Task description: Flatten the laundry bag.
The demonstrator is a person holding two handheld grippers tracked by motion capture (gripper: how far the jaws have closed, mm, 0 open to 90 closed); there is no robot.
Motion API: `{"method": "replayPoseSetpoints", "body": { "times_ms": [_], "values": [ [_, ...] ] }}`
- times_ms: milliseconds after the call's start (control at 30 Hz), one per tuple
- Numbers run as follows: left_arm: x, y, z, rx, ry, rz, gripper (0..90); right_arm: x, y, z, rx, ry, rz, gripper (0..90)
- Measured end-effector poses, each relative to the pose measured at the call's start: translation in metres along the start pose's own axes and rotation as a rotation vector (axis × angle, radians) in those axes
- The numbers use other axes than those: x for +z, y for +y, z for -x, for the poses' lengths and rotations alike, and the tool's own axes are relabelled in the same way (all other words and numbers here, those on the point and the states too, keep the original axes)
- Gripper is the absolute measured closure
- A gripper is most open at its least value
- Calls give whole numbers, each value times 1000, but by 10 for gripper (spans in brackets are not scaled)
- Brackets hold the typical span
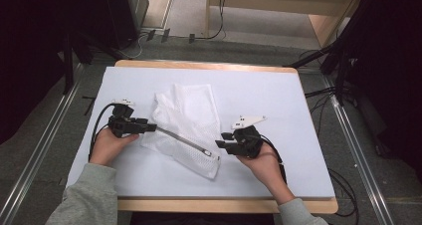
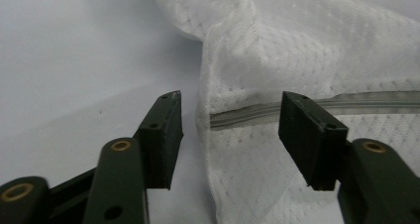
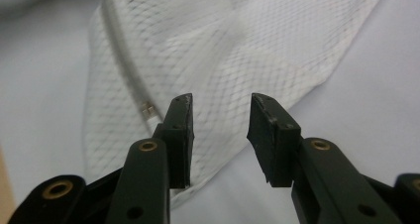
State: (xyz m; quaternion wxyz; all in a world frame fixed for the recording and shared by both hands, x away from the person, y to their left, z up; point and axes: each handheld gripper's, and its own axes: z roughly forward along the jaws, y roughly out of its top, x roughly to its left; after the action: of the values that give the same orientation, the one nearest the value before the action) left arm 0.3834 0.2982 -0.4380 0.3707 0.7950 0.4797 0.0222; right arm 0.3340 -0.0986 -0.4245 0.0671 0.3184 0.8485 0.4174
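- Nearest the bottom edge of the high view, two grey sleeves come in, and each hand carries a black gripper over a white table (image 1: 278,175) with a wooden rim.
- The left gripper (image 1: 151,128) lies low in the left hand, pointing across the table at the near left edge of a white mesh bag (image 1: 186,125).
- In the left gripper view its jaws stand wide apart. The bag's edge, with the end of the grey zipper (image 2: 257,114), lies between them, but neither pad presses on the cloth, so nothing is gripped.
- The right gripper (image 1: 221,144) sits in the right hand, just beside the bag's near right corner, with a grey three-cornered plate on top.
- In the right gripper view its jaws are parted to a middling gap and hold nothing. The mesh lies on the table beyond and below the tips, and a small metal zipper end (image 3: 147,108) shows to the left of the left-hand jaw.
- The bag lies crumpled and partly folded in the middle of the table, between the two grippers, its long side running slantwise from the far left to the near right.
- The zipper crosses the bag as a thin grey line from the left gripper's tips towards the right gripper.
- Beyond the table's far edge lie grey floor, black cables (image 1: 219,16) and a pale wooden frame (image 1: 328,11).
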Motion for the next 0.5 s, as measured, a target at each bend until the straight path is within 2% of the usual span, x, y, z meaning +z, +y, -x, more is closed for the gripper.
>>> {"method": "replayPoseSetpoints", "body": {
  "times_ms": [33,100,167,233,267,333,367,500],
  "values": [
    [1,-1,-1,-15,-10,-8,495,3,2,4,1,-5,4,636],
    [2,-1,-2,-23,-7,-11,510,4,3,6,8,-6,3,633],
    [5,-2,-4,-61,-38,-22,615,13,6,18,20,-23,0,626],
    [7,-3,-3,-70,-54,-32,706,19,8,24,28,-29,3,622],
    [7,-3,-3,-70,-54,-32,753,19,8,24,28,-29,3,622],
    [6,-4,-1,-56,-55,-41,817,26,12,34,42,-48,4,617],
    [4,-4,0,-50,-71,-37,831,29,13,37,47,-52,2,616],
    [-2,-6,1,-52,-85,-23,862,35,17,44,60,-66,-11,614]
  ]
}}
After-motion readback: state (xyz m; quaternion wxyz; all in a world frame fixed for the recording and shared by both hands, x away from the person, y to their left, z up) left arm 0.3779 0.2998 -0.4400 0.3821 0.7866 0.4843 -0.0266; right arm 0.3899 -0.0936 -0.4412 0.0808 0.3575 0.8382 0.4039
